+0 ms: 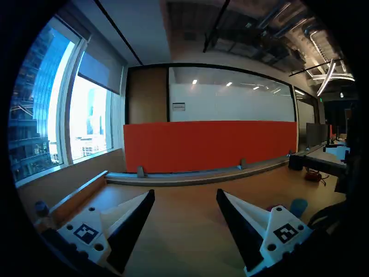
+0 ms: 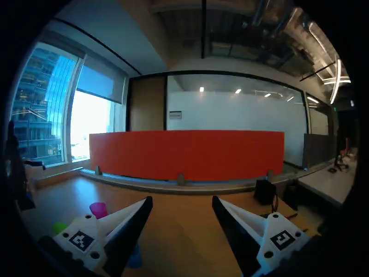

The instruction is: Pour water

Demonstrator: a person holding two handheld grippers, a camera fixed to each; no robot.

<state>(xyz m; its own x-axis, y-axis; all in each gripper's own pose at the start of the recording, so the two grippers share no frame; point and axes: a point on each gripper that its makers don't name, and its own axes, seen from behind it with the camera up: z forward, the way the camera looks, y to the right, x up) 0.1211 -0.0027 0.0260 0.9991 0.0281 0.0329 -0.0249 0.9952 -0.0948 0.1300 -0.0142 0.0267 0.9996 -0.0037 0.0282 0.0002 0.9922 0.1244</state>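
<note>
In the left gripper view my left gripper [image 1: 185, 194] stands open above the wooden desk [image 1: 189, 231], nothing between its fingers. A blue cup [image 1: 298, 207] peeks out behind its right finger, with a dark pink thing beside it. In the right gripper view my right gripper [image 2: 182, 199] is open too and holds nothing. A magenta cup [image 2: 98, 209] stands just beyond its left finger. A green cup [image 2: 59, 227] sits further left, and a blue cup [image 2: 134, 259] shows low beside the same finger, partly hidden.
An orange divider panel [image 1: 210, 145] runs along the desk's far edge, with a glass wall behind it. Windows [image 1: 90, 120] line the left side. Dark boxes and cables [image 2: 265, 191] sit on the desk at the right; further desks [image 2: 330, 180] stand beyond.
</note>
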